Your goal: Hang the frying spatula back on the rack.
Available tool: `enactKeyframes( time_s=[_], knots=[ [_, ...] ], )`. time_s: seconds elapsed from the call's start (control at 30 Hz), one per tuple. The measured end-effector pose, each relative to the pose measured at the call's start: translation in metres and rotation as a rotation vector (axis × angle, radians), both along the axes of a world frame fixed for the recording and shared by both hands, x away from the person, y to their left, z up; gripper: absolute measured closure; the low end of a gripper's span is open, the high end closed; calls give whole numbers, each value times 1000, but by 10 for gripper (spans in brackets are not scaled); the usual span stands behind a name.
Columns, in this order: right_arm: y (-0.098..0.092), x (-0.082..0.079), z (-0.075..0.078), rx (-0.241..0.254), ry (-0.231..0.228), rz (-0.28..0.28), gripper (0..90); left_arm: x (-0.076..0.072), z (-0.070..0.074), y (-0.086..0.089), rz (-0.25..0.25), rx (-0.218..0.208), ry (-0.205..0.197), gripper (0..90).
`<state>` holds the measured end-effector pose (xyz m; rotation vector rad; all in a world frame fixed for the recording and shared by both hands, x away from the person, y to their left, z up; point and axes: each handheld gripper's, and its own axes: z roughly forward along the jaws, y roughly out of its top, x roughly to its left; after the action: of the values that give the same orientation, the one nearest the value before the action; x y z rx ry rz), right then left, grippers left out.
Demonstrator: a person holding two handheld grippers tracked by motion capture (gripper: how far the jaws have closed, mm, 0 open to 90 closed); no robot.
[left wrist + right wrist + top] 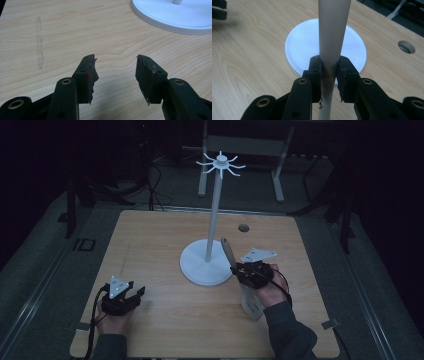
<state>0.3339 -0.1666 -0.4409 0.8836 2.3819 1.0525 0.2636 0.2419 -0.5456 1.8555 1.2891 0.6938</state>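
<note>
The right hand-held gripper [329, 75] clenches a pale spatula-like utensil [333, 30] by its handle beside the white stand [212, 220], while the left hand-held gripper [116, 75] sits released over the bench [62, 32].

Wooden table [165, 315], round hole [243, 227] near its far edge, grey metal frame [240, 145] behind

the pale handle [334, 30] runs past the top edge — its end unseen.
</note>
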Motion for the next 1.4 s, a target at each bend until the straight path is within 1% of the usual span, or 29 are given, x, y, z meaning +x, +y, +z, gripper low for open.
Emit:
enactKeyframes(
  time_s=[0.27, 0.37, 0.47, 0.6, 1.23, 1.33, 1.4],
  knots=[
    [3, -2, 7, 23, -34, 6, 748, 0, 0, 0, 2, -3, -4, 504],
    [3, -3, 11, 41, -53, 3, 748, 0, 0, 0, 3, -2, -4, 504],
    [2, -3, 12, 48, -58, 4, 748, 0, 0, 0, 3, -3, -4, 503],
    [0, -4, 16, 78, -72, -4, 748, 0, 0, 0, 6, -1, -6, 503],
    [3, -5, 31, 127, -111, -13, 748, 0, 0, 0, 7, 1, -6, 502],
    [3, -5, 31, 128, -110, -13, 748, 0, 0, 0, 6, 1, -5, 502],
    [4, -5, 34, 139, -111, -21, 748, 0, 0, 0, 7, 2, -4, 503]
  ],
)
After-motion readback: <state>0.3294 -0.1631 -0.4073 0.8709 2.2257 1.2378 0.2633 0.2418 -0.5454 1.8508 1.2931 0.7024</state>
